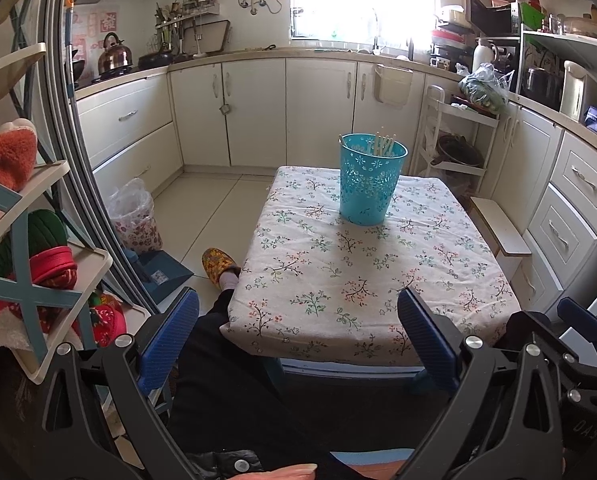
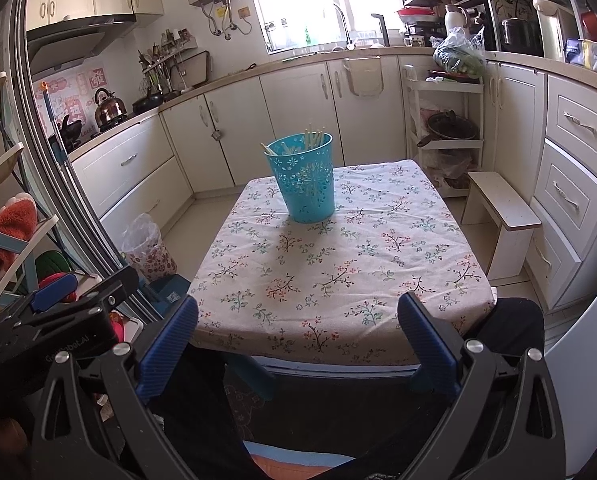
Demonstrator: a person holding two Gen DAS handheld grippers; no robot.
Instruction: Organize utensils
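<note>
A turquoise perforated basket (image 1: 372, 180) stands upright at the far side of a small table (image 1: 362, 276) with a floral cloth. Several pale chopsticks (image 1: 383, 145) stick up inside it. The basket also shows in the right wrist view (image 2: 305, 178), with the chopsticks (image 2: 313, 136) leaning in it, on the table (image 2: 338, 264). My left gripper (image 1: 298, 300) is open and empty, held back at the table's near edge. My right gripper (image 2: 298, 308) is open and empty, also at the near edge, well short of the basket. Each gripper shows at the side of the other's view.
A shoe rack (image 1: 30, 240) with slippers stands close on the left. A lined waste bin (image 1: 134, 220) and a blue dustpan (image 1: 162, 276) sit on the floor left of the table. A low white stool (image 2: 502, 216) stands right of it. Kitchen cabinets (image 1: 258, 112) ring the room.
</note>
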